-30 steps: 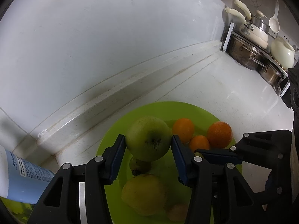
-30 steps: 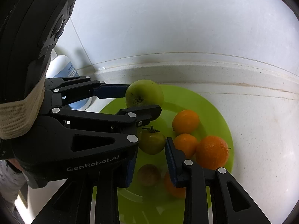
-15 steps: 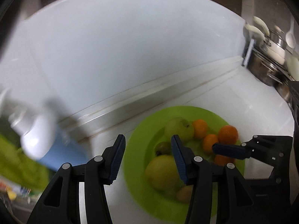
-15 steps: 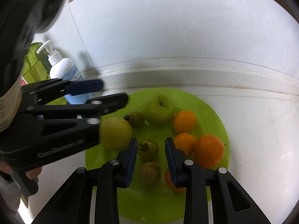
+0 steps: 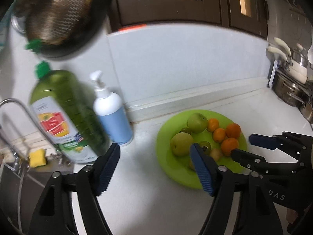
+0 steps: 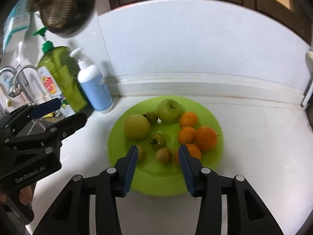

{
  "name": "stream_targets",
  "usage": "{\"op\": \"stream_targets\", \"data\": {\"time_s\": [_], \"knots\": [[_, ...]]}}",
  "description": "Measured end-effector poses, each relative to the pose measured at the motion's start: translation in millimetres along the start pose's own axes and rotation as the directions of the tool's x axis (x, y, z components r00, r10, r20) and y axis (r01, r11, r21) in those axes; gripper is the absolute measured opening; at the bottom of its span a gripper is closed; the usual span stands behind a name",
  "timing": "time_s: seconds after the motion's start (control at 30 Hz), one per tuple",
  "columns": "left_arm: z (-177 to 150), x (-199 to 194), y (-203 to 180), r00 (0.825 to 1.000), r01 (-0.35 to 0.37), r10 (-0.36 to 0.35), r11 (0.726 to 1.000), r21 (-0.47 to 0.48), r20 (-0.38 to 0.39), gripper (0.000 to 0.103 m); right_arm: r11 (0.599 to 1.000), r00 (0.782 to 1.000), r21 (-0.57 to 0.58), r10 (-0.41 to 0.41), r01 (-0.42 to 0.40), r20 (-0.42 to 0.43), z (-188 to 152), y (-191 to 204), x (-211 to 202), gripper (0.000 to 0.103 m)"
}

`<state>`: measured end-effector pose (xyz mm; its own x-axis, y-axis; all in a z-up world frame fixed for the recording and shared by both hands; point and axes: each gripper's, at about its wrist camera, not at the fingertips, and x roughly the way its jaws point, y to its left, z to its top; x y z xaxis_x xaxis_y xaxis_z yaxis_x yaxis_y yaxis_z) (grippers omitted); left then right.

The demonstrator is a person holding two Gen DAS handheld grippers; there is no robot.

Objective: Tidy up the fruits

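Home kitchen: faucet [image 5: 13, 107], dish soap [image 6: 60, 78], pots [image 5: 289, 90].

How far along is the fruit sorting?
Done, it seems: the green plate carries all the visible fruit, with the green apple near its back and the oranges on its right. In hand: nothing; the left gripper and right gripper are opening, empty. Left: no stray fruit in view.

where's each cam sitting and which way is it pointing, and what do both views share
Left wrist: rides the left gripper, aimed down across the counter; its own opening jaws with nothing between them, and the right gripper at the right.
Right wrist: rides the right gripper, angled down at the green plate; its own opening, empty jaws, plus the left gripper and a hand at the left.
Shared: plate, green apple, oranges, pump bottle.
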<state>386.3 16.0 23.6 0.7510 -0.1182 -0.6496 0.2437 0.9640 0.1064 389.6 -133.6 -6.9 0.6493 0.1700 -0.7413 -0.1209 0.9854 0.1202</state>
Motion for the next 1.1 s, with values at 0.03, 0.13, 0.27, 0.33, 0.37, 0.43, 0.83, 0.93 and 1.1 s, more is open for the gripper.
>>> {"op": "stream_targets", "data": {"time_s": [0.03,0.13,0.27,0.33,0.37,0.43,0.83,0.93,1.1], "knots": [[-3.5,-8.1,0.6,1.0,-0.018,0.019,1.0,-0.002,0.012,0.082,1.0,1.0,0.001,-0.006,0.006,0.007,-2.0,1.6,-6.3,0.052],[-17.1,-33.9,-3.1,0.998,-0.033,0.033,0.999,-0.003,0.045,0.087,1.0,0.999,0.002,-0.029,0.029,0.027,-13.8,4.8,-27.9,0.056],[-37.3,-67.8,-2.7,0.996,-0.021,0.021,1.0,0.0,0.085,0.092,0.998,0.996,0.025,-0.064,0.063,0.057,-36.1,9.0,-59.1,0.065],[-44.3,-82.0,-5.2,0.994,-0.023,0.023,1.0,-0.006,0.108,0.094,0.996,0.995,0.037,-0.079,0.076,0.069,-45.2,11.9,-74.3,0.068],[-48.8,-90.4,-6.2,0.992,-0.026,0.027,1.0,-0.01,0.12,0.095,0.996,0.993,0.045,-0.086,0.083,0.081,-52.6,13.6,-84.7,0.07],[-55.7,-106.5,-5.5,0.991,-0.028,0.031,0.999,-0.023,0.131,0.096,0.994,0.991,0.054,-0.095,0.09,0.096,-62.0,16.5,-98.3,0.072],[-105.2,-205.1,-34.3,0.978,-0.06,0.079,0.993,-0.101,0.193,0.101,0.995,0.976,0.015,-0.103,0.102,0.192,-117.4,25.5,-193.0,0.083],[-117.9,-226.0,-47.5,0.976,-0.077,0.096,0.992,-0.099,0.197,0.101,0.994,0.972,0.007,-0.107,0.108,0.208,-133.2,23.9,-215.7,0.084],[-138.7,-256.5,-62.9,0.975,-0.062,0.085,0.991,-0.117,0.203,0.103,0.992,0.967,0.018,-0.127,0.126,0.222,-162.9,18.9,-250.6,0.087]]}}
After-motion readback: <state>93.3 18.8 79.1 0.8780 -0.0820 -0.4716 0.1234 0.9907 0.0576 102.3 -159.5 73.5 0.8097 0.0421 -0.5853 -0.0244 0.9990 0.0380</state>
